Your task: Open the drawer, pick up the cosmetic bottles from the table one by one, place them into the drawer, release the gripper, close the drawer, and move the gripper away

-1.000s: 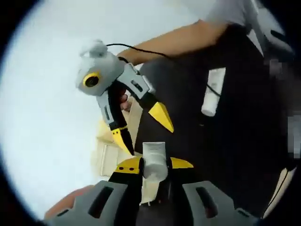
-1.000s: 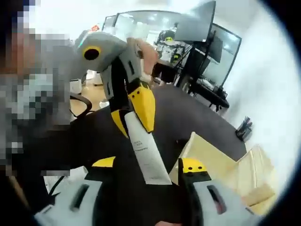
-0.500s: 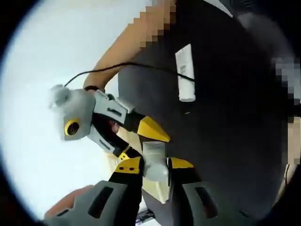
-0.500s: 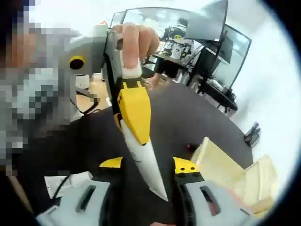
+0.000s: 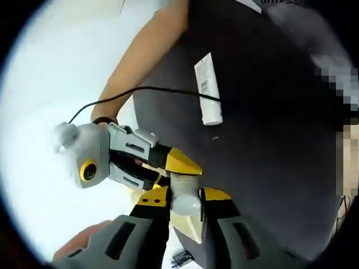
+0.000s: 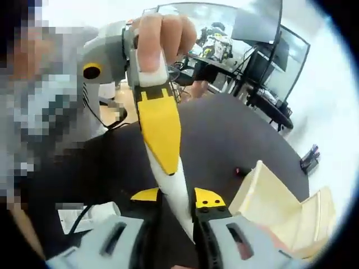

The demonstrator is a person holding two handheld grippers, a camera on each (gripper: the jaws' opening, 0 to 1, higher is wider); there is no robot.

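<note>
Left gripper (image 5: 185, 197) has its yellow-tipped jaws clamped on a smooth white cosmetic tube (image 5: 185, 193); in the right gripper view the right gripper (image 6: 176, 197) has closed in tight around that same tube (image 6: 178, 196), where a second ago its jaws sat wide apart. Both claws hang over a matte dark round table (image 5: 269, 140). Pale wooden drawer box (image 6: 280, 207) sits just right of the right claw. Farther out past the left claw, another white tube (image 5: 208, 89) lies flat, with a black cable (image 5: 151, 92) crossing near it.

The left gripper (image 5: 185, 197) hides the held tube's (image 5: 185, 190) lower end
</note>
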